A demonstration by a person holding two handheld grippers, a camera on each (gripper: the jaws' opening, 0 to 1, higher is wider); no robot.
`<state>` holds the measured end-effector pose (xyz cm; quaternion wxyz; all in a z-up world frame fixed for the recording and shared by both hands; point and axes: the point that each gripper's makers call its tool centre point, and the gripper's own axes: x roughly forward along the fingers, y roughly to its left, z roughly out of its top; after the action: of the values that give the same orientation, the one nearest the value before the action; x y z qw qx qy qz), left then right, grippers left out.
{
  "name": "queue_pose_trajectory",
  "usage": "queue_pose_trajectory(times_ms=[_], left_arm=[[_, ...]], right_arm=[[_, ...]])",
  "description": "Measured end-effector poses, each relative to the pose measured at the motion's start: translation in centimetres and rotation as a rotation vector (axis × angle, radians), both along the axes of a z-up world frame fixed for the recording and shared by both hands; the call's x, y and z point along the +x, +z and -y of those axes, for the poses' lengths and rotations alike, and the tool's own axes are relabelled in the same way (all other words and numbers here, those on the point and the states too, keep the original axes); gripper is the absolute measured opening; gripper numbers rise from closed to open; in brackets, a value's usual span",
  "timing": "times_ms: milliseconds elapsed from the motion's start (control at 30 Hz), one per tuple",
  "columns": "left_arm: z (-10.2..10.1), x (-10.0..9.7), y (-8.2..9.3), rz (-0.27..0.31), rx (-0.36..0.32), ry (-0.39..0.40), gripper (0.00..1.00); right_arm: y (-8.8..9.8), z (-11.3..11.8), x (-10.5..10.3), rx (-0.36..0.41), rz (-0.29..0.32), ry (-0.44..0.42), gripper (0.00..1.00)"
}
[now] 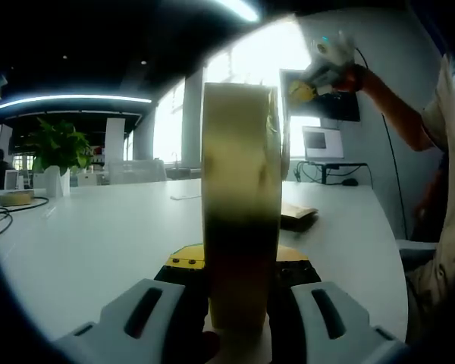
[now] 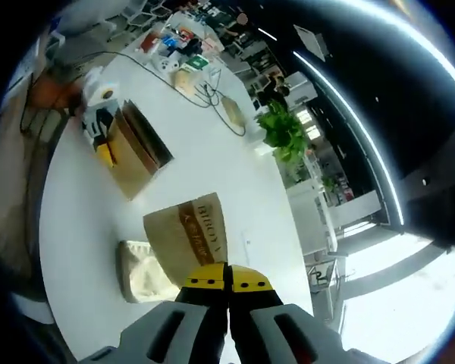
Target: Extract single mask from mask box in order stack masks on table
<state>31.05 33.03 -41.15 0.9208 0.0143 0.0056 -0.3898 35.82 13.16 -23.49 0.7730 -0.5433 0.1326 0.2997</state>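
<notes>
Your left gripper [image 1: 239,318] clamped the upright mask box [image 1: 241,205]; your right gripper [image 2: 227,292], raised high, pinched what looked like one mask [image 2: 191,235]. Dropping from there risked missing the stack [image 2: 142,274].

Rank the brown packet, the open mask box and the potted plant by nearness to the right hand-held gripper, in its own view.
1. Brown packet, held in the right hand-held gripper.
2. Open mask box, upper left, held by the left hand-held gripper.
3. Potted plant, at the table's far edge.
</notes>
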Motion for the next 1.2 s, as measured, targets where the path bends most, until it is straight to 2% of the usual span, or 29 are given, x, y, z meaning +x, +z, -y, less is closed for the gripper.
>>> queue_pose_trajectory(times_ms=[200,667,900,1067,1200], left_arm=[[0.0,0.0,0.0,0.0,0.0,0.0,0.19],[0.0,0.0,0.0,-0.001,-0.001,-0.001,0.19],[0.0,0.0,0.1,-0.001,-0.001,-0.001,0.19],[0.0,0.0,0.1,-0.001,-0.001,-0.001,0.19],[0.1,0.0,0.1,-0.001,-0.001,-0.001,0.19]], right_arm=[[-1.4,0.9,1.9,-0.002,-0.034,-0.034,0.0],[-3.6,3.0,6.2,-0.078,-0.048,-0.139,0.0],[-4.1,3.6,7.9,-0.087,-0.031,-0.186,0.0],[-4.0,4.0,8.9,-0.102,0.011,-0.237,0.0],[-4.4,3.8,9.2,-0.103,0.01,-0.229,0.0]])
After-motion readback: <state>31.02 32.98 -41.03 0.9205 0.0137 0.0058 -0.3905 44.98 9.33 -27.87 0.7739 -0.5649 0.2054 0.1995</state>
